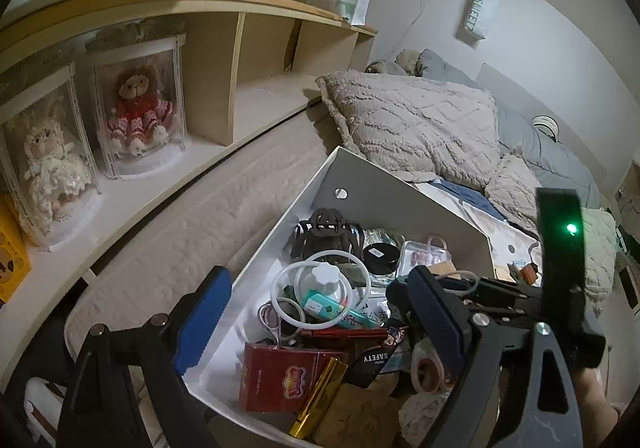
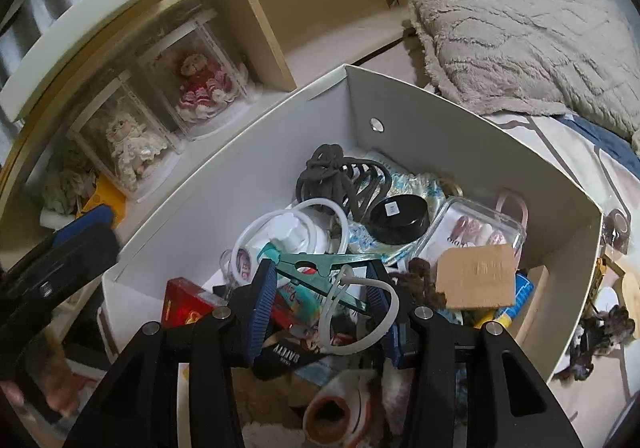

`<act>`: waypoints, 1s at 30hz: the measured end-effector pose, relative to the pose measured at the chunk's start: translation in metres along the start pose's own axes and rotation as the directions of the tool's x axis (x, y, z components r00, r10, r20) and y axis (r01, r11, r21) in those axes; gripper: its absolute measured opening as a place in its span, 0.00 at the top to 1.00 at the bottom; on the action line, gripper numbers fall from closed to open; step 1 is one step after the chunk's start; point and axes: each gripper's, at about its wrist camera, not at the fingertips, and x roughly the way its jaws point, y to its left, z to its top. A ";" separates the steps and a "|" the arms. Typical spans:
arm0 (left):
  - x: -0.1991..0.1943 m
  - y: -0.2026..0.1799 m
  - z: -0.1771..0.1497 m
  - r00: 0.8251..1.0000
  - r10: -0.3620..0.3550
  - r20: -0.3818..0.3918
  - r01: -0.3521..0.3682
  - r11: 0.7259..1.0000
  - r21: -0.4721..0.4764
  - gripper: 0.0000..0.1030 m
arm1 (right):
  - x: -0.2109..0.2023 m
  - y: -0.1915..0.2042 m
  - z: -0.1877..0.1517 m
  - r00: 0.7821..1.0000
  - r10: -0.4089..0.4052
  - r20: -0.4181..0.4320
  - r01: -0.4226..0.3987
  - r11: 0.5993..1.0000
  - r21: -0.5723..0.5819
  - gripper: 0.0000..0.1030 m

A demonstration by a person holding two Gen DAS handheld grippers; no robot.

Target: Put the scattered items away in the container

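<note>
The white container (image 2: 280, 152) sits on the bed, piled with small items: a brown hair claw (image 2: 340, 176), a black round jar (image 2: 398, 218), a clear case (image 2: 476, 232), a red box (image 1: 280, 376) and a cardboard piece (image 2: 476, 276). My right gripper (image 2: 320, 268) hangs over the box's near part, shut on a green clothes peg (image 2: 316, 268) with a white cord loop (image 2: 360, 312) dangling from it. My left gripper (image 1: 316, 280) stands wide open over the box's left wall with nothing between its fingers. In the left wrist view the right gripper (image 1: 492, 288) reaches in from the right.
A wooden shelf (image 1: 256, 4) behind the bed holds two dolls in clear cases (image 1: 136, 104). A fluffy beige pillow (image 1: 408, 120) lies past the box. On the bed right of the box lie a tape roll (image 2: 618, 228) and a dark scrunchie (image 2: 604, 332).
</note>
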 end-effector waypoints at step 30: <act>-0.048 -0.046 -0.015 0.994 0.044 0.103 -0.054 0.994 0.094 0.00 | -0.108 -0.009 -0.038 0.946 -0.067 0.316 0.079 0.997 -0.027 0.00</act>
